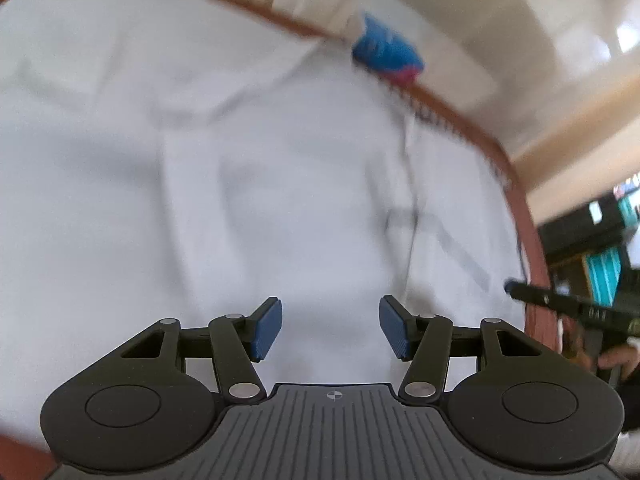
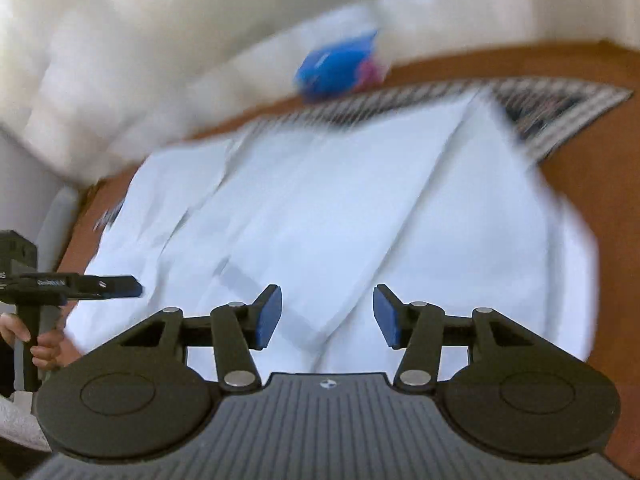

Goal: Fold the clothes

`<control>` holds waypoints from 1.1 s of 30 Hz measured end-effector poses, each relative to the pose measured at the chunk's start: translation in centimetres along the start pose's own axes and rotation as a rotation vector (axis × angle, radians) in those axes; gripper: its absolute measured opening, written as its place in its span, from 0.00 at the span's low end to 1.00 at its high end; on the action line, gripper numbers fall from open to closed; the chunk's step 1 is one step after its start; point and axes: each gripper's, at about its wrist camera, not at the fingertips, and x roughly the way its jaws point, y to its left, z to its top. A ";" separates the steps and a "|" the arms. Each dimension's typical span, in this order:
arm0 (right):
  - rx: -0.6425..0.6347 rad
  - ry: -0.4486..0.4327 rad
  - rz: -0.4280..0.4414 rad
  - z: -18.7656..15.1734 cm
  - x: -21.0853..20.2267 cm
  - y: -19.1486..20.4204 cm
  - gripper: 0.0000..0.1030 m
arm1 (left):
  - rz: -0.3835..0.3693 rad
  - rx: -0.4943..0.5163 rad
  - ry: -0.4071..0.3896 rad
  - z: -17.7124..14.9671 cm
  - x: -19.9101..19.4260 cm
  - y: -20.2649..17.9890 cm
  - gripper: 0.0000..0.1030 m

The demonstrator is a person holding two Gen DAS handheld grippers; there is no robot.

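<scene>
Left wrist view first: the left hand-held gripper (image 1: pixel 330 330) is spread wide with nothing between its blue pads (image 1: pixel 267 330), hovering over a white garment (image 1: pixel 240 184) that's laid out across pretty much the whole brown counter (image 1: pixel 530 240). Everything's motion-blurred, so I can't say if the pads touch the cloth. My guess is the garment is spread flat like that so a fold can be made cleanly. At the far edge there's a blue and pink thing (image 1: pixel 386 52), too smeared to identify. The right hand-held gripper (image 1: pixel 532 292) pokes in from the right side, over the counter's rim.

Right wrist view: the right hand-held gripper (image 2: pixel 327 316) is also fully apart and empty, pointed at the near part of the white garment (image 2: pixel 340 200). From here the cloth already looks partly folded, with flaps overlapping along diagonal creases. A patterned mat (image 2: pixel 560 112) peeks out from under it at the far right. The left hand-held gripper (image 2: pixel 120 286) sits at the garment's left edge, gripped by a hand (image 2: pixel 44 344). Looks to me like both are lining up to pinch an edge.

Containers: none that I can see, unless the blue blob (image 2: pixel 336 68) is one. Can't tell.
</scene>
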 end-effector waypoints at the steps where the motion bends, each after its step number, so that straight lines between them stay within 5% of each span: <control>1: -0.002 0.015 -0.003 -0.8 0.2 0.7 0.55 | 0.000 0.004 0.010 -1.0 -0.1 0.1 0.67; 9: 0.073 0.055 -0.108 -5.9 -0.6 3.3 0.55 | -0.224 0.173 0.155 -4.1 3.0 -3.8 0.68; 18: 0.065 0.122 -0.205 -10.0 -0.5 2.3 0.56 | -0.204 0.213 0.176 -5.3 7.7 -7.5 0.66; 19: 0.074 0.133 -0.192 -10.2 -0.2 2.0 0.48 | -0.213 0.203 0.190 -5.5 7.7 -7.4 0.64; 20: 0.088 0.145 -0.177 -10.3 0.0 1.7 0.36 | -0.212 0.220 0.202 -5.8 7.7 -7.5 0.51; 21: 0.095 0.157 -0.162 -10.5 0.1 1.5 0.06 | -0.210 0.236 0.213 -6.1 7.7 -7.7 0.41; 22: 0.083 0.163 -0.164 -10.7 -0.1 1.6 0.02 | -0.208 0.253 0.225 -6.3 7.6 -7.9 0.40; 26: 0.017 0.210 -0.182 -11.4 -0.4 2.1 0.01 | -0.170 0.301 0.279 -7.3 7.9 -7.7 0.36; 29: 0.041 0.221 -0.170 -11.6 0.0 1.3 0.00 | -0.176 0.249 0.271 -7.4 8.1 -7.0 0.37; 33: 0.021 0.244 -0.149 -11.6 0.3 0.8 0.01 | -0.124 0.162 0.170 -7.2 5.2 -5.3 0.40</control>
